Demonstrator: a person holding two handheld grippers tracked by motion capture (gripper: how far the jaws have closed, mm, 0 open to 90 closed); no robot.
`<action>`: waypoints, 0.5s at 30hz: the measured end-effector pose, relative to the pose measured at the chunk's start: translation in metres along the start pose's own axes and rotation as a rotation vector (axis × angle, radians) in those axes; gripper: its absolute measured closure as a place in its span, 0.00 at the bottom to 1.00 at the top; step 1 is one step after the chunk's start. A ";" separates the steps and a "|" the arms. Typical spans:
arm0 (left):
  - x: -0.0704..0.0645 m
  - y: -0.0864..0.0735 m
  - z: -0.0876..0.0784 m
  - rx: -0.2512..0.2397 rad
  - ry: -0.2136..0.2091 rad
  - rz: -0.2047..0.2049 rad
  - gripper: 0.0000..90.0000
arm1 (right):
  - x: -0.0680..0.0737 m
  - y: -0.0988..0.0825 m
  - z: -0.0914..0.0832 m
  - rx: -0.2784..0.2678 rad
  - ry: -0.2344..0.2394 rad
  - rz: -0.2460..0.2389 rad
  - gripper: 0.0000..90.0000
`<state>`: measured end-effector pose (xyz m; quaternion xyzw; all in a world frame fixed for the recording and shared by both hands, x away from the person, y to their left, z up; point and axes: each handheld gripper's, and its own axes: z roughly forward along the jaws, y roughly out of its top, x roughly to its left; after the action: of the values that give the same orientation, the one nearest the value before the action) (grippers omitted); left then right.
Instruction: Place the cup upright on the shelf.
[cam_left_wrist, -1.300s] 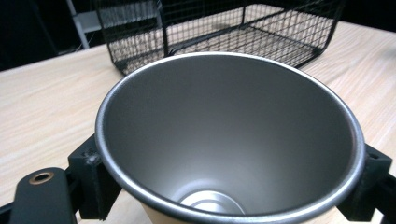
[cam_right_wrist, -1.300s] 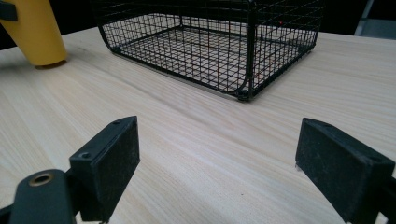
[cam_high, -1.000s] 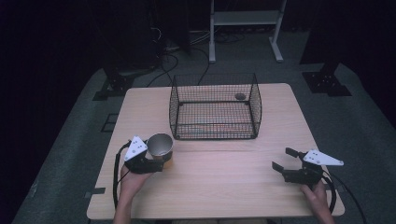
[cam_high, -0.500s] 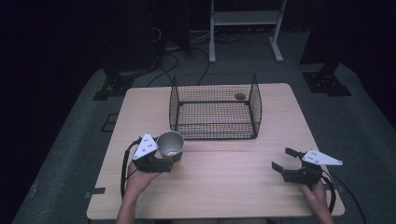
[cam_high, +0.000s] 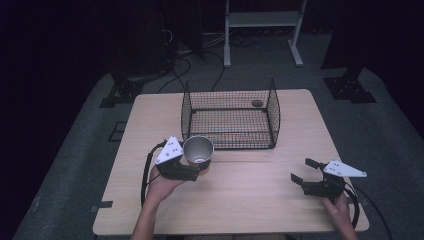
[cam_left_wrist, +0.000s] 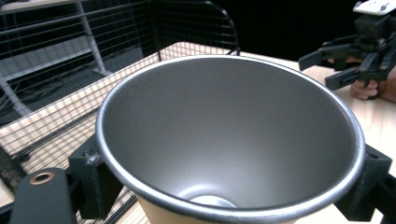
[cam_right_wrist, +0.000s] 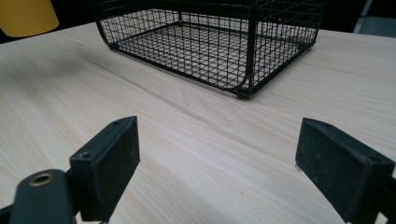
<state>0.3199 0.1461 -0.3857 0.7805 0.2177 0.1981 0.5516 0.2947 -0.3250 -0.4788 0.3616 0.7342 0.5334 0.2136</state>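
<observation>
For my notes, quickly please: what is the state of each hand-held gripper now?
Left hand-held gripper: closed on the metal cup, held above the table.
Right hand-held gripper: open, holding nothing.

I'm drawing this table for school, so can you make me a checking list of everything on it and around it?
Surface: pale wooden table, bare near the person.
Job's things: metal cup with a yellow outside, held above the table; black wire basket beyond it, a small dark thing inside.
Clutter: nothing seen.
Grippers: left gripper shut on the cup; right gripper open, holding nothing.
Cables: one trailing from each gripper; more on the floor behind.
Surroundings: dark room, grey floor, white stand behind.
</observation>
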 end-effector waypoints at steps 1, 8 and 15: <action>0.000 0.002 0.001 -0.002 -0.004 0.002 0.15 | 0.000 0.000 0.000 0.000 0.000 0.004 0.14; 0.000 0.020 0.012 -0.009 -0.036 0.021 0.15 | 0.000 0.000 0.000 0.000 0.003 0.000 0.14; 0.001 0.038 0.026 0.002 -0.069 0.049 0.15 | 0.000 0.000 0.000 0.003 0.005 0.000 0.14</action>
<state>0.3393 0.1154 -0.3576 0.7924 0.1796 0.1841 0.5531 0.2946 -0.3247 -0.4788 0.3606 0.7354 0.5335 0.2112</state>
